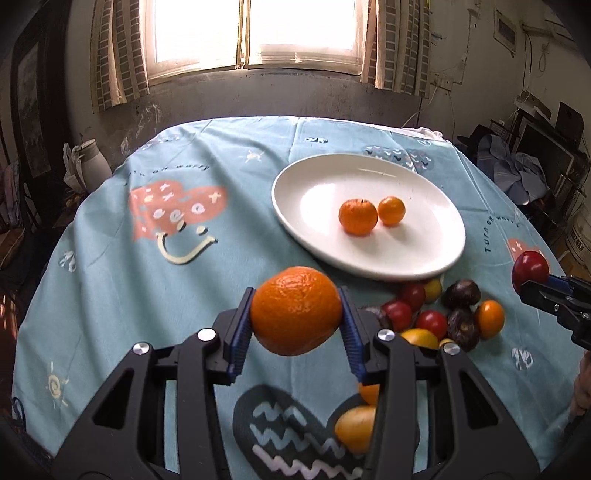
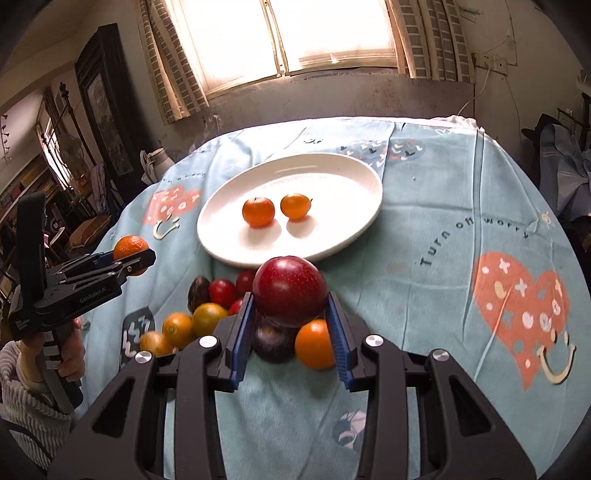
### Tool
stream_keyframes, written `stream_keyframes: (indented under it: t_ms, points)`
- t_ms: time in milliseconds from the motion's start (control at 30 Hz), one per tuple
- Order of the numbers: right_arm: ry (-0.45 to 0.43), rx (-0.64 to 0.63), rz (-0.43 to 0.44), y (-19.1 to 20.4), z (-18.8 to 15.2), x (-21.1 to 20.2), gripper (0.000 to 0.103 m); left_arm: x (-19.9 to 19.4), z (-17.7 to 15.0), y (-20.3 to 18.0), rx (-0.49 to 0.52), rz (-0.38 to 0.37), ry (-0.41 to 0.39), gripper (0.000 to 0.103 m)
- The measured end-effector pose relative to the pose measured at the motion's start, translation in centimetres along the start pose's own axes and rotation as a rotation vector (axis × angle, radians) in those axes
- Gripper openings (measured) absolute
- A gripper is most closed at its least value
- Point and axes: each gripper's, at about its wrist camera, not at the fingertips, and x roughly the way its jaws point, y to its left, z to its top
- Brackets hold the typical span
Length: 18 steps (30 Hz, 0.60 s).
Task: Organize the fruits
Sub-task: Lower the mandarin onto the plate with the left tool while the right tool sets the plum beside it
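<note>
Claws were both loaded, left claw (image 1: pixel 295 317) clenched on an orange (image 1: pixel 295 310), right claw (image 2: pixel 290 301) on a plum (image 2: pixel 290 291); each needed gentle lowering onto the plate (image 1: pixel 436 254) ahead.

Setting: a lived-in home, likely a dining or living room. Evidence: round table (image 1: pixel 110 295) covered with a light-blue printed cloth (image 2: pixel 461 206) bearing hearts, smileys and the words "Turn off worry". Window (image 1: pixel 255 29) behind it, brick-pattern curtains (image 1: pixel 118 55) at both sides, plaster wall below stained and worn. Dark wooden cabinet (image 2: pixel 103 107) at left. Heap of clothes (image 1: pixel 517 173) at right, cluttered shelves near it. White jug (image 1: pixel 92 162) beside the wall. White plate (image 1: pixel 369 258) on the table.
</note>
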Motion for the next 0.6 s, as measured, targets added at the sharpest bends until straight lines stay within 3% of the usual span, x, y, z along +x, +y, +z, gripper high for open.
stream_keyframes:
  t_ms: [167, 333, 433, 533, 600]
  points:
    - [0.011, 0.025, -0.009, -0.3, 4.1, 3.9, 0.039, 3.2, 3.7, -2.4, 0.01, -0.009, -0.015, 0.044]
    - [0.075, 0.075, 0.027, -1.2, 4.4, 8.1, 0.041, 6.9, 4.1, -3.2, 0.012, -0.019, 0.036, 0.045]
    - [0.062, 0.091, 0.043, -1.8, 4.4, 8.5, 0.045, 8.0, 3.7, -3.0, 0.01, -0.026, 0.055, 0.046]
    - [0.036, 0.1, 0.043, -2.0, 4.4, 7.7, 0.045, 7.1, 3.4, -2.8, 0.028, -0.005, 0.015, 0.063]
    - [0.022, 0.101, 0.052, -1.8, 4.3, 6.7, 0.045, 5.8, 3.3, -2.5, 0.035, 0.008, -0.022, 0.065]
